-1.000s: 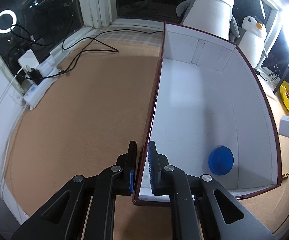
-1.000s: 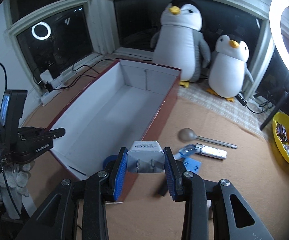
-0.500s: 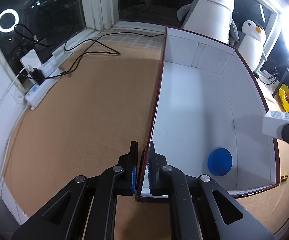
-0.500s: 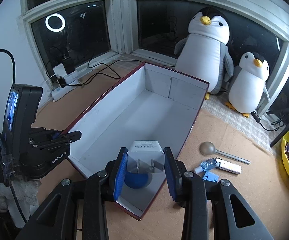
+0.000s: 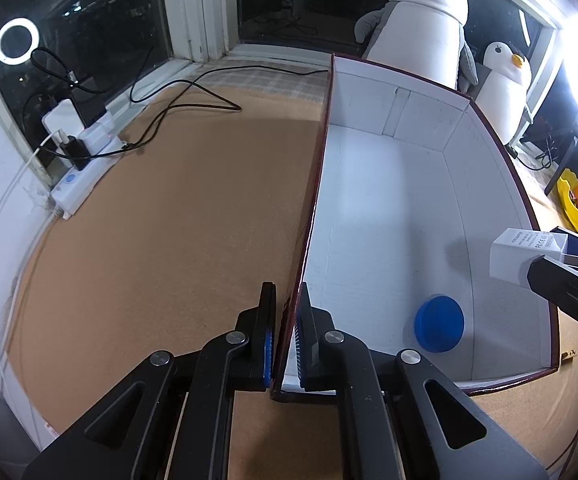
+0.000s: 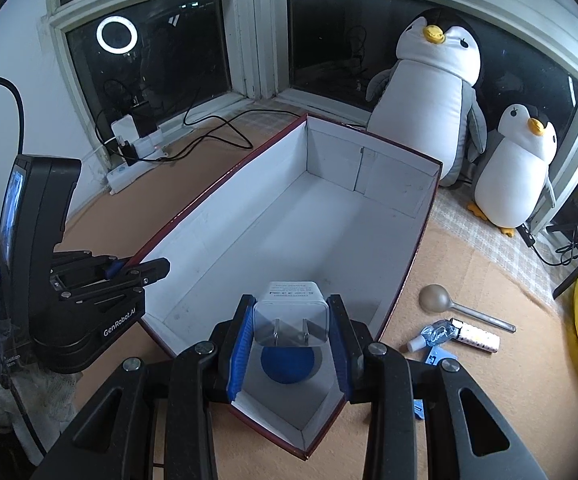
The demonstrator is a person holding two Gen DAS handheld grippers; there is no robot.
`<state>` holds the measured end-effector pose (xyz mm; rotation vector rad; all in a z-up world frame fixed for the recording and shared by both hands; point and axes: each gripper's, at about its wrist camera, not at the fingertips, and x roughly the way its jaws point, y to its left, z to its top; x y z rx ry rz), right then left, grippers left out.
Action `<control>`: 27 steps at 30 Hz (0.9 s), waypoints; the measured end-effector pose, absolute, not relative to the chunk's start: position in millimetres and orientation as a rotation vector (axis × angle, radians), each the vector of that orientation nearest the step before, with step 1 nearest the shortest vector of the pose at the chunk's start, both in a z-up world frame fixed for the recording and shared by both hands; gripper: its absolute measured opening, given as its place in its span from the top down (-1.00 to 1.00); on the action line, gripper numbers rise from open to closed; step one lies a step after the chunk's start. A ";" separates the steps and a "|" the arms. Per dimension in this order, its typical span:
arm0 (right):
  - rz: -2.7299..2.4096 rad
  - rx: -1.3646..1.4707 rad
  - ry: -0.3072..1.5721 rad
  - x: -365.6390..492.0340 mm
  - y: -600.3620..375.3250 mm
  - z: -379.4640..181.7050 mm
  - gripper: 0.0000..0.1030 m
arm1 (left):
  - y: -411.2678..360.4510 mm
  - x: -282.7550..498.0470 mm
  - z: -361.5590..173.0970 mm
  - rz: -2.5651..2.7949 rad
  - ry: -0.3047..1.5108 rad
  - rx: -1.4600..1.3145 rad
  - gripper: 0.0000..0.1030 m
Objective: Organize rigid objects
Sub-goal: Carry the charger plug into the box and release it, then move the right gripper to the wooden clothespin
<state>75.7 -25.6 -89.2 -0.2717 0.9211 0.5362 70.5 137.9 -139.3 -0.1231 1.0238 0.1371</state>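
Right wrist view: right gripper (image 6: pixel 289 330) clamps white charger (image 6: pixel 290 314), prongs toward camera, above near end of box (image 6: pixel 423 236), not yet released; blue disc (image 6: pixel 287 365) already inside box, directly below charger, only content; left gripper (image 5: pixel 285 334) pinched shut on box's near-left wall; outside box to right: spoon (image 6: pixel 449 306), small packets (image 6: pixel 453 334) left to stow, by my reading.
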 end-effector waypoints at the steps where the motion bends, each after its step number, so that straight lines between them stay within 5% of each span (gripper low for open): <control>1: 0.538 -0.271 0.921 75.4 -24.9 -89.5 0.38 | 137.9 70.5 -139.4 0.137 1.024 -0.123 0.86; 13: 0.548 -0.263 0.944 78.5 -21.4 -96.5 0.37 | 139.1 70.3 -139.8 0.137 1.025 -0.124 0.86; 18: 0.549 -0.254 0.927 78.2 -24.7 -93.4 0.02 | 138.6 71.1 -139.7 0.139 1.028 -0.117 0.86; 27: 0.537 -0.224 0.935 73.7 -42.5 -87.1 -0.04 | 136.4 70.8 -139.3 0.140 1.030 -0.108 0.86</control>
